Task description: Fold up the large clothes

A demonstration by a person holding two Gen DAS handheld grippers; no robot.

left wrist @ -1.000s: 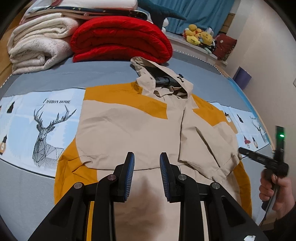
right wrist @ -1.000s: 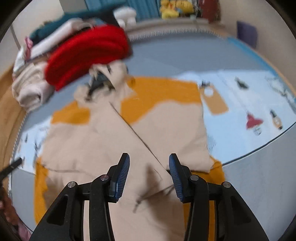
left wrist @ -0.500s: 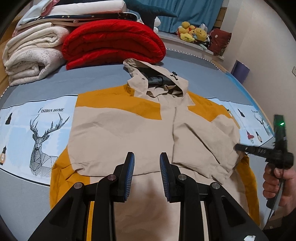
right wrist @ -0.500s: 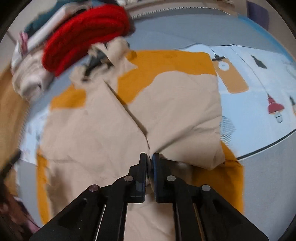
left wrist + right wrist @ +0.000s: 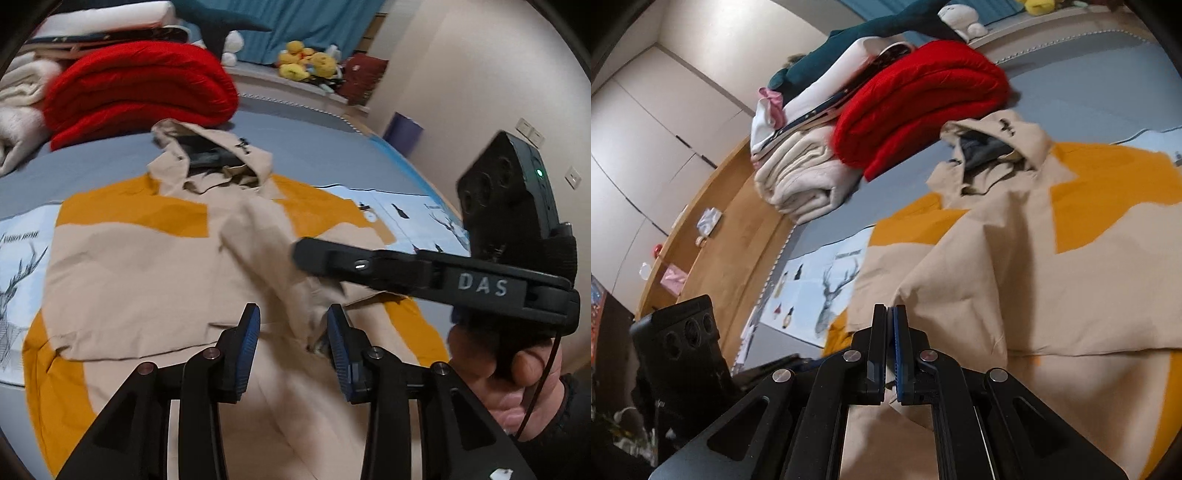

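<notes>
A beige and orange hooded jacket (image 5: 140,258) is lying spread out, front up, on the grey bed (image 5: 325,155), with its hood (image 5: 210,162) pointing toward the far end. The left tongs (image 5: 291,332) are hovering low over the lower middle of the jacket, their blue-padded fingers (image 5: 248,339) standing wide apart with nothing between them. The right tongs (image 5: 889,343) are pressed shut, with a raised ridge of beige cloth running up to their tips; they seem to be pinching the jacket's fabric there, lifting a fold (image 5: 960,266) off the bed. In the left view the right hand (image 5: 506,365) is gripping its black handle at the right edge, the tool's long body crossing in front of the jacket's right side.

Beyond the hood, a folded red quilt (image 5: 140,88) is sitting on the bed, and beside it a stack of cream blankets (image 5: 805,177) with white and teal bedding piled on top. A pale blue sheet with a deer drawing (image 5: 834,291) is showing under the jacket's left side. Yellow plush toys (image 5: 303,66) are resting on the ledge by the blue curtain (image 5: 306,22).
</notes>
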